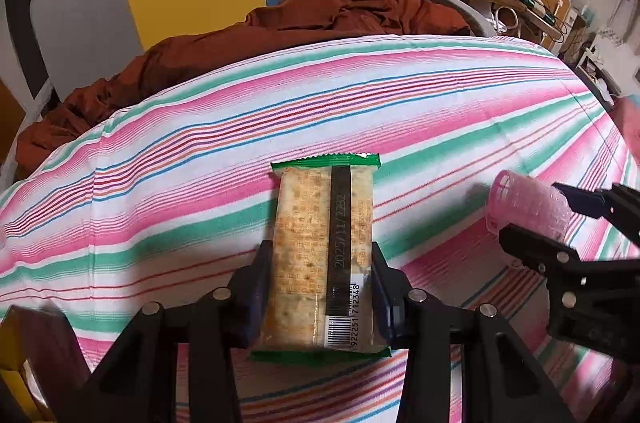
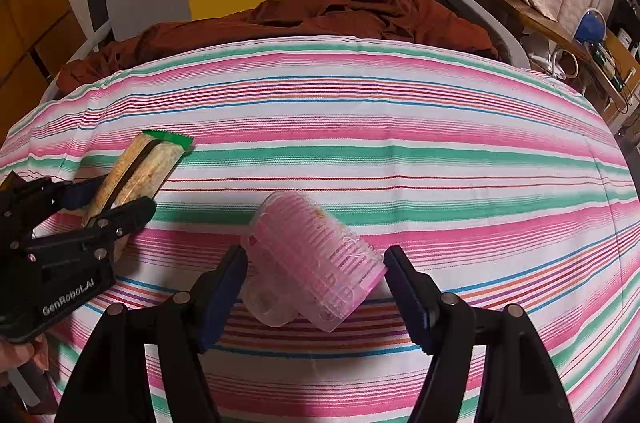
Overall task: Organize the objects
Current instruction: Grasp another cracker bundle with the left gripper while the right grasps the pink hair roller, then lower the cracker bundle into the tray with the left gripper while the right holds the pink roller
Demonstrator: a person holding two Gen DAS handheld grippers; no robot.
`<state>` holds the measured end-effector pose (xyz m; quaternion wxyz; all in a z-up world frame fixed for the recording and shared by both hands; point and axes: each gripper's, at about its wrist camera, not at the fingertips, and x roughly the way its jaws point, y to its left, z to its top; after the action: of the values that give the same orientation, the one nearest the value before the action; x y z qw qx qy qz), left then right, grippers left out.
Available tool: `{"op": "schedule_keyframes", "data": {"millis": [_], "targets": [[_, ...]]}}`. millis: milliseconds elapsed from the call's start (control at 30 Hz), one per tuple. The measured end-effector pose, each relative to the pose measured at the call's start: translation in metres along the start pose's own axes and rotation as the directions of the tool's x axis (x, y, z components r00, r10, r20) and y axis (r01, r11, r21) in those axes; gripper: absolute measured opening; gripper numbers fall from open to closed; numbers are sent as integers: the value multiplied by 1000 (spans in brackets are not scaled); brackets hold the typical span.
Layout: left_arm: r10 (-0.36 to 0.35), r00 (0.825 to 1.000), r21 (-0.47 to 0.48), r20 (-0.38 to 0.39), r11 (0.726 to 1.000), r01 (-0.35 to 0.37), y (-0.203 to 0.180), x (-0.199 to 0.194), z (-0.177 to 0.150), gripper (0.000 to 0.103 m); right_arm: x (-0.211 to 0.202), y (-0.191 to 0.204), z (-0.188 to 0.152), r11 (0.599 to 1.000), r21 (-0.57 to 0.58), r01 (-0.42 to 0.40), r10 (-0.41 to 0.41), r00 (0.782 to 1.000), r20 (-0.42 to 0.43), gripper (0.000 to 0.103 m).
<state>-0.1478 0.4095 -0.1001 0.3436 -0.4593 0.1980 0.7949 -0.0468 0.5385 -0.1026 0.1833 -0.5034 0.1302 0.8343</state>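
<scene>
From the left wrist view, the left gripper is pinching a cracker packet across its width, both pads against the long sides near the barcode end, with most of the packet jutting forward over the striped sheet. The risk here looks like crushing: brittle crackers under side pressure may snap, and since the hold sits near 1 end, the far end could sag or swing out when lifted. At the right edge, the right gripper reaches around a pink hair roller.

From the right wrist view, the right gripper stands spread, its 2 pads flanking the roller, which lies askew on the sheet; whether either pad touches it cannot be told. A round, light roller set diagonally would likely squirt or roll free if the pads meet it off-centre. The packet sits at the left, held in the left gripper.
</scene>
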Motion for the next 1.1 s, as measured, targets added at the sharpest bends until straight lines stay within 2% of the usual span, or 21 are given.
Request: {"op": "schedule_keyframes", "data": {"millis": [200, 333, 467, 533, 567, 600, 767, 1100], "targets": [[24, 998, -72, 53, 997, -20, 6, -32, -16, 44, -4, -7, 0, 999, 35, -30, 29, 999, 17, 64], [54, 992, -67, 111, 997, -47, 5, -65, -31, 44, -3, -8, -1, 999, 26, -46, 46, 999, 19, 64], [59, 985, -66, 163, 997, -49, 6, -95, -44, 44, 8, -11, 0, 992, 45, -119, 119, 993, -3, 64], [62, 979, -58, 193, 997, -52, 6, -113, -53, 44, 12, 1, -3, 998, -26, -54, 53, 999, -8, 58], [61, 977, -56, 204, 997, -51, 7, -121, -57, 44, 11, 6, -4, 998, -49, -38, 38, 999, 0, 43], [61, 975, -54, 215, 997, -50, 8, -129, -62, 44, 10, 7, -4, 998, -44, -49, 50, 999, 8, 33], [76, 965, -74, 251, 995, -59, 18, -163, -88, 44, 8, 8, -7, 998, -36, -43, 44, 999, 17, 32], [138, 947, -158, 288, 983, -95, 49, -203, -134, 44, 0, 13, -13, 999, -43, -31, 32, 999, 28, 23]]}}
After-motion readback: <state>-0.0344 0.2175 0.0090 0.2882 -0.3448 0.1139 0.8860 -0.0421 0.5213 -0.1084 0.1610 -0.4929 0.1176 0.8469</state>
